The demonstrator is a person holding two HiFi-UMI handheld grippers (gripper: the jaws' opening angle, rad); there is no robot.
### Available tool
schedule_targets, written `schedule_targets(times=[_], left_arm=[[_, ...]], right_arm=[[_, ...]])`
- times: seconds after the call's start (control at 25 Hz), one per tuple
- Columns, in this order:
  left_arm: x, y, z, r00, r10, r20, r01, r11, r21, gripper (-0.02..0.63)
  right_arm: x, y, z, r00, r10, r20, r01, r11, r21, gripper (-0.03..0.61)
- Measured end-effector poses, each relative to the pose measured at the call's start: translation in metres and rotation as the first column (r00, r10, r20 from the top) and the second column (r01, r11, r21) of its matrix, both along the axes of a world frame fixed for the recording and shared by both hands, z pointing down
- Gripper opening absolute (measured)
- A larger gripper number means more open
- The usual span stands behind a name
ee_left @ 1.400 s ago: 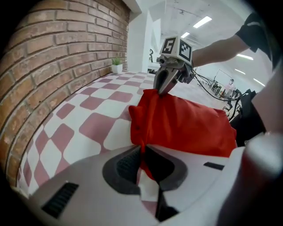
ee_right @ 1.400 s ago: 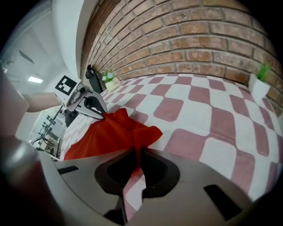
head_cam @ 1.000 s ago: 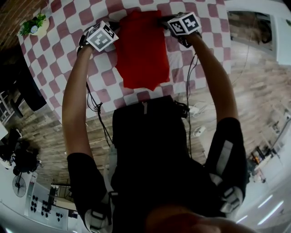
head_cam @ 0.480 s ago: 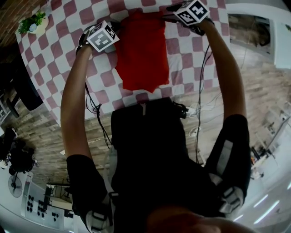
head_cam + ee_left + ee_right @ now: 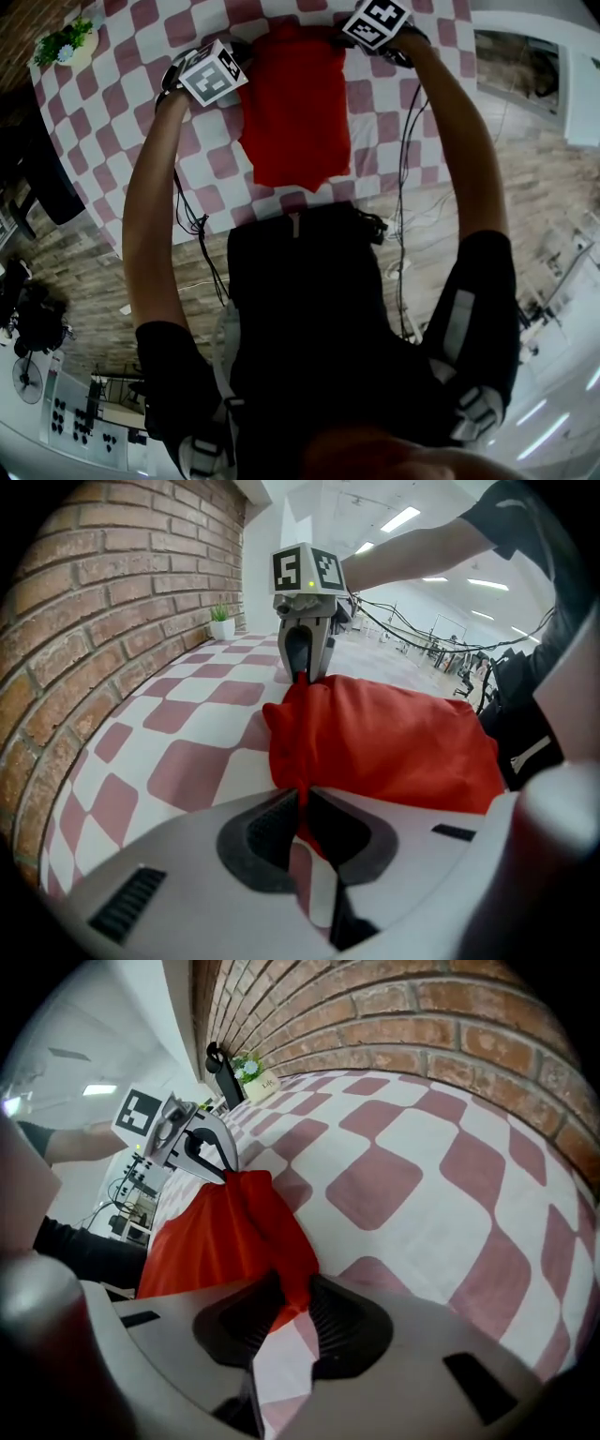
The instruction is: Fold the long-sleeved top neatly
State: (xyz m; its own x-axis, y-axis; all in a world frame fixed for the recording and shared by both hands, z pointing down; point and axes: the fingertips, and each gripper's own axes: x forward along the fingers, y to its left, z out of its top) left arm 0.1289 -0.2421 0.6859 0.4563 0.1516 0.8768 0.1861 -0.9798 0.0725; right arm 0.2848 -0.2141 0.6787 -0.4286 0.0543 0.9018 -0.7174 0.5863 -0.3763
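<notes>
The red top (image 5: 292, 103) lies flat on the checked table (image 5: 403, 112), already narrowed to a rectangle that runs from my two grippers back towards me, its far edge strung between them. My left gripper (image 5: 302, 797) stays clenched on the far left corner, with fabric bunched right at its tips. My right gripper (image 5: 286, 1299) has changed. It let go, shifted a little along that edge, and its jaws have just been closing again — the far right corner sits between them but, I judge, is not yet pinched. Once that bite is firm, I hold both corners and can bring the next fold towards me.
</notes>
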Motion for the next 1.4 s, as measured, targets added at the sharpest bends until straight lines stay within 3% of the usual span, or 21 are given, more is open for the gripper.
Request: schedule_targets(times=[0.08,0.32,0.52,0.68,0.8,0.96,1.2,1.4], left_arm=[[0.001,0.0,0.001,1.0,0.002,-0.011,-0.002,1.0,0.007,0.034],[0.0,-0.001,-0.001,1.0,-0.006,-0.019,0.007,0.999,0.048,0.033],[-0.002,-0.024,-0.01,0.993,-0.106,-0.06,0.113,0.986,0.125,0.032],[0.002,-0.045,-0.043,0.981,-0.125,-0.15,0.159,0.957,0.242,0.032],[0.0,-0.048,-0.075,0.976,-0.076,-0.202,0.145,0.924,0.353,0.032],[-0.01,-0.03,-0.113,0.969,-0.008,-0.249,0.123,0.883,0.452,0.032],[-0.037,0.018,-0.14,0.952,0.035,-0.305,0.128,0.858,0.497,0.032],[-0.054,0.061,-0.142,0.945,0.065,-0.319,0.12,0.841,0.528,0.032]], right_arm=[[-0.004,0.003,0.001,1.0,-0.016,-0.009,0.016,1.0,0.019,0.073],[0.005,-0.005,-0.01,0.992,-0.055,-0.114,0.069,0.99,0.123,0.057],[0.01,-0.024,-0.039,0.99,0.004,-0.144,0.036,0.961,0.274,0.055],[0.014,-0.036,-0.074,0.98,0.055,-0.19,0.034,0.899,0.436,0.055],[0.001,-0.026,-0.105,0.977,0.09,-0.192,0.026,0.848,0.529,0.054],[-0.01,-0.003,-0.152,0.956,0.147,-0.252,0.055,0.757,0.651,0.054],[-0.039,0.052,-0.181,0.941,0.187,-0.281,0.09,0.664,0.742,0.054],[-0.057,0.1,-0.175,0.941,0.173,-0.29,0.122,0.627,0.769,0.054]])
